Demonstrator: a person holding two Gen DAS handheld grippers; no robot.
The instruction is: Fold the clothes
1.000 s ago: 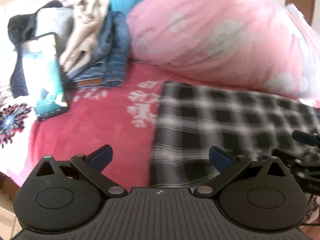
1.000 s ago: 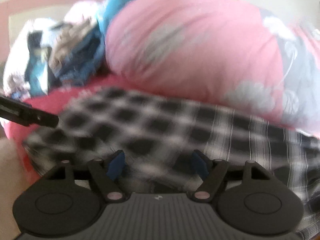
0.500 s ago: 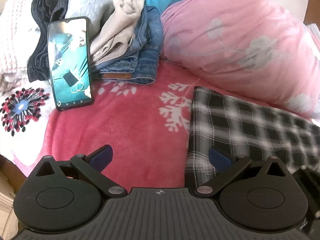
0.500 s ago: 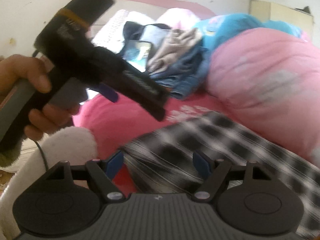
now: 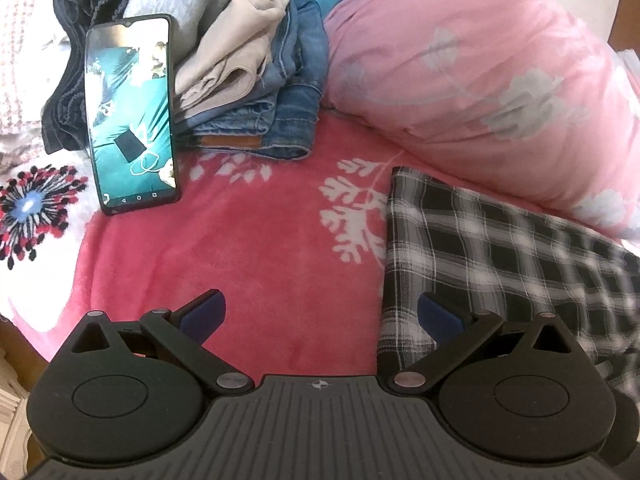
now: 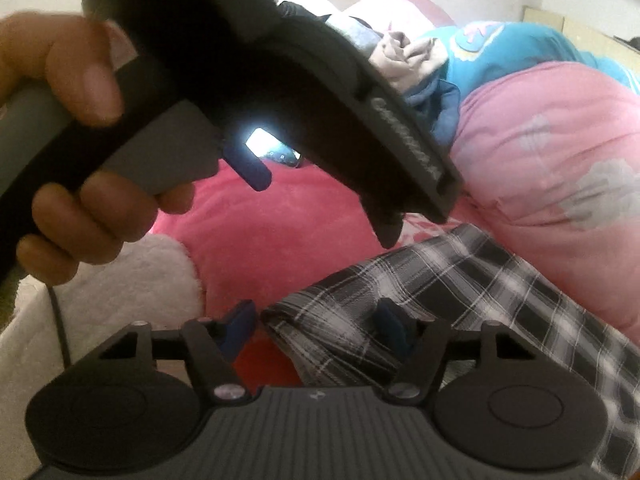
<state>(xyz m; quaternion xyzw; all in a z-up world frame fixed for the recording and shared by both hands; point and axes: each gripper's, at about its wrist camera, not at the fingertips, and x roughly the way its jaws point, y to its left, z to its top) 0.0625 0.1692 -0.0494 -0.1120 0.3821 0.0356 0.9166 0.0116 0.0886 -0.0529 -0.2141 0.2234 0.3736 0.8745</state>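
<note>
A black-and-white plaid garment (image 5: pixel 500 260) lies flat on the red blanket (image 5: pixel 260 248), against the pink duvet. My left gripper (image 5: pixel 320 314) is open and holds nothing. It hovers over the blanket with its right finger just above the garment's left edge. In the right wrist view, the garment's near corner (image 6: pixel 340 332) lies between the fingers of my right gripper (image 6: pixel 316 326). Those jaws are closing, but the pads do not press on the cloth. A hand (image 6: pixel 80 92) holds the left gripper (image 6: pixel 322 208) just above and ahead.
A phone (image 5: pixel 132 112) leans on a pile of jeans and other clothes (image 5: pixel 248 64) at the back left. The bulky pink duvet (image 5: pixel 480 80) borders the garment at the back. A white fluffy patch (image 6: pixel 152 280) marks the blanket's near left edge.
My right gripper has swung left along the garment to its corner and its jaws have narrowed. The left gripper and its hand now fill the upper right wrist view. The left gripper shifted slightly left.
</note>
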